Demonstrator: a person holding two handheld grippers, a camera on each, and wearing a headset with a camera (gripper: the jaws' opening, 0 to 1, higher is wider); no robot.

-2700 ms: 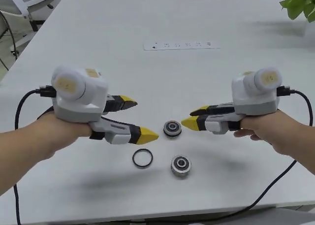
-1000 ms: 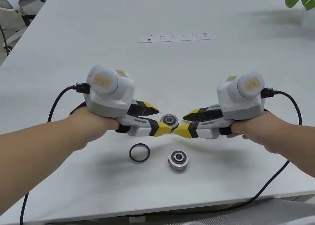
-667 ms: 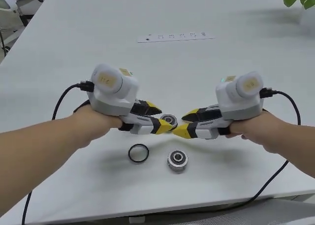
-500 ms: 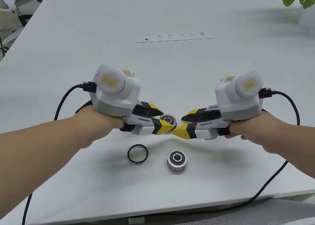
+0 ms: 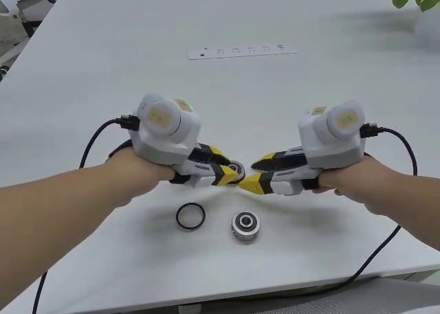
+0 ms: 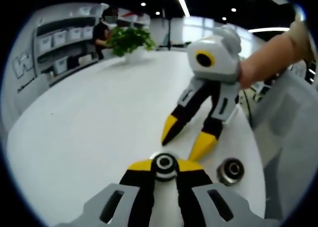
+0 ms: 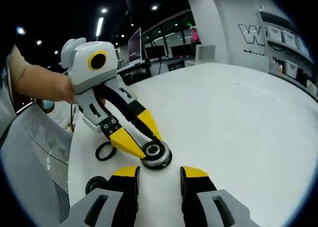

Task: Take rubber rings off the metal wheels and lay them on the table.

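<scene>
Now left gripper point(image 6: 165, 168) clamps the wheel point(image 7: 156, 153). Empty, wide-open right gripper point(image 7: 161, 173) faces it, wheel just beyond its tips.

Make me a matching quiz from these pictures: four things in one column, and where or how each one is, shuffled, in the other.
Things
1. left hand-held gripper
2. right hand-held gripper
3. rubber ring
4. power strip

Place or state
A. lying loose on the table
B. open, holding nothing
C. far across the table
D. closed on a metal wheel

Pairs: 1-D, 2-B, 3-A, 4-C
</scene>
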